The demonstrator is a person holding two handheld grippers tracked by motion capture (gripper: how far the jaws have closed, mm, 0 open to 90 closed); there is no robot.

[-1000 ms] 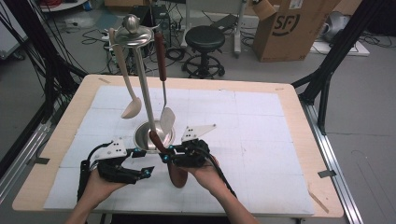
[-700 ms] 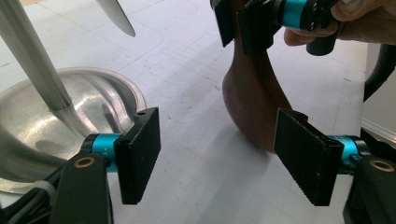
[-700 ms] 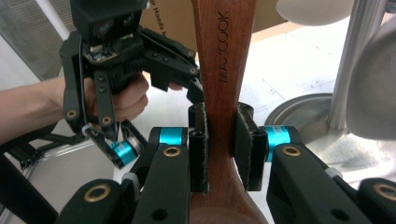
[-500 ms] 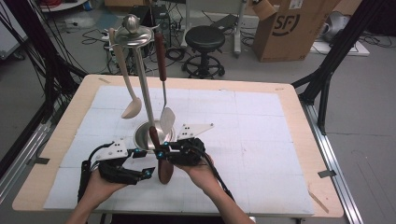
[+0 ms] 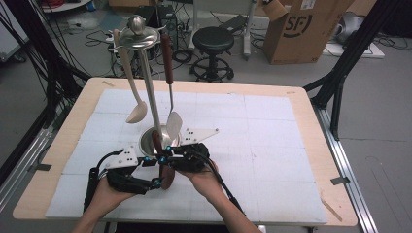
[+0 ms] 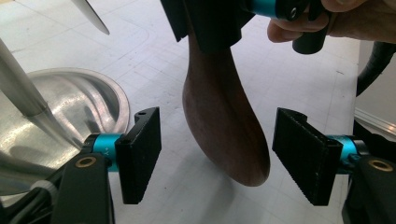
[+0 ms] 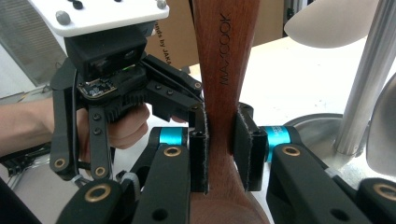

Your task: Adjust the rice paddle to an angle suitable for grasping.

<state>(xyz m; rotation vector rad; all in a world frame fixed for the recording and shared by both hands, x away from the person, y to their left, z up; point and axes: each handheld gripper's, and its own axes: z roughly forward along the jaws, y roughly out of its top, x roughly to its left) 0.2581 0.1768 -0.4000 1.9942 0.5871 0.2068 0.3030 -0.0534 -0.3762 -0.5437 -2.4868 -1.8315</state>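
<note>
right tongs clamp wooden spatula – left tongs agape around it | white mat | stool behind

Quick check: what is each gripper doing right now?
Left gripper: open, fingers either side of the wooden spoon, not touching.
Right gripper: shut on the wooden spoon.

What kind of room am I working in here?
Probably a lab or workshop, not a kitchen: loose cables cover the floor, a cardboard box and a stool stand behind the table.
</note>
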